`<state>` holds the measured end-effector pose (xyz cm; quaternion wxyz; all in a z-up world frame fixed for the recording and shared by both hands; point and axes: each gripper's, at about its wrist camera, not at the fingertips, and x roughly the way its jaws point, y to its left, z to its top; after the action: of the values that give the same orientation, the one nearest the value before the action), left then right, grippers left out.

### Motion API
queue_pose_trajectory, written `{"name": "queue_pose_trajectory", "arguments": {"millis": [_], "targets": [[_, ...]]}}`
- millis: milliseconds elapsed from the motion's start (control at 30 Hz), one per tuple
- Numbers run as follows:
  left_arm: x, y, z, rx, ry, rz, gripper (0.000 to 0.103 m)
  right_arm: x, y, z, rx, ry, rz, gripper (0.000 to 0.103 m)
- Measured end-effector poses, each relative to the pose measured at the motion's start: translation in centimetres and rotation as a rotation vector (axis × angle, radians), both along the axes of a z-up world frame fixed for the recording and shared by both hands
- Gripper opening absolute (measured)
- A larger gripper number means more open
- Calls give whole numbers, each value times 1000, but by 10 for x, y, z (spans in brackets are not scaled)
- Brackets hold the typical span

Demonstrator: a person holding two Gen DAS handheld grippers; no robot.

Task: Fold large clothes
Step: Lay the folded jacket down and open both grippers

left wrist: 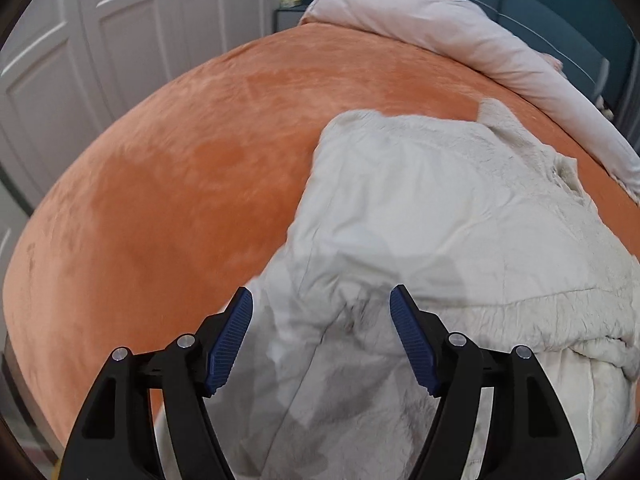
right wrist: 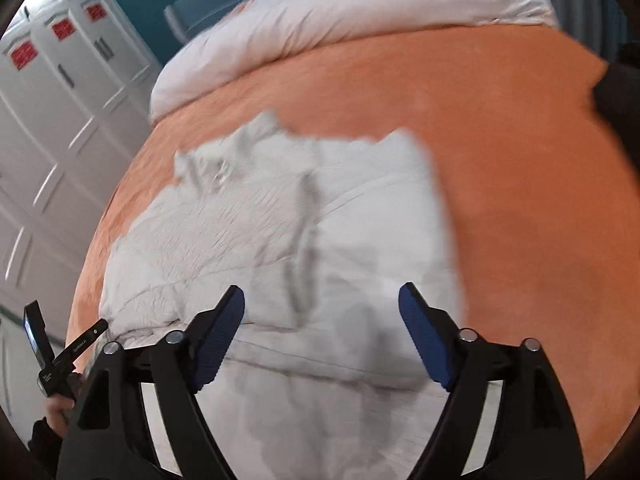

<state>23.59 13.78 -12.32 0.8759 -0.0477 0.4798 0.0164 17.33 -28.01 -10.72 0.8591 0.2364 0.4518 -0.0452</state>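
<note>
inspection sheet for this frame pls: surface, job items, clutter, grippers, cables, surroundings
Surface: bed with orange cover.
Job's things: cream fleece garment lying partly folded on the cover.
Clutter: pale rolled duvet along the far edge.
Grippers: left hand-held gripper open above the garment, nothing between the pads; right hand-held gripper open above it too, holding nothing.
Cables: nothing seen.
Surroundings: white panelled doors, teal wall.

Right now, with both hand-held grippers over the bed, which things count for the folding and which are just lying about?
For the job:
- cream fleecy garment, lying partly folded
- orange bed cover beneath it
- left hand-held gripper, open
- right hand-held gripper, open

Just lying about:
- rolled pale duvet along the bed's far edge
- white panelled doors
- teal wall
</note>
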Motion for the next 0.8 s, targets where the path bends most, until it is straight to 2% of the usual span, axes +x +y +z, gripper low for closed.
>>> {"name": "queue_pose_trajectory", "arguments": {"millis": [33,67,100,167,233,267,333,400,433,533,700,733,767,800], "targets": [[0,0,-2,2,7,7,69,10,0,-20,60,53,-5,63],[1,3,-6,20,24,25,69,13,-2,-35,106,96,-11,25],[1,4,-8,23,30,30,71,18,2,-43,160,117,-12,10],[1,11,-12,25,40,28,71,-11,11,-19,142,28,-6,4],[0,13,-13,29,39,6,73,-27,18,6,71,-51,9,3],[-3,13,-16,42,37,-8,73,-36,15,9,70,-59,-5,3],[-5,12,-21,57,39,-15,75,-42,5,-8,88,-3,-33,3],[-8,7,-26,105,29,-12,76,-32,4,-53,-23,138,-53,0],[-7,6,-27,117,25,-9,76,-32,1,-66,7,114,-55,0],[-8,1,-25,153,26,-10,76,-32,-9,-51,95,108,-117,1],[-21,-6,-16,219,6,-23,74,-42,14,-5,-11,6,-55,6],[-25,-7,-14,220,2,-23,74,-39,17,-1,-15,3,-43,16],[-27,-7,-13,217,0,-20,74,-36,16,2,-20,4,-28,35],[-29,-8,-12,214,1,-16,74,-29,18,4,-31,2,-32,47]]}}
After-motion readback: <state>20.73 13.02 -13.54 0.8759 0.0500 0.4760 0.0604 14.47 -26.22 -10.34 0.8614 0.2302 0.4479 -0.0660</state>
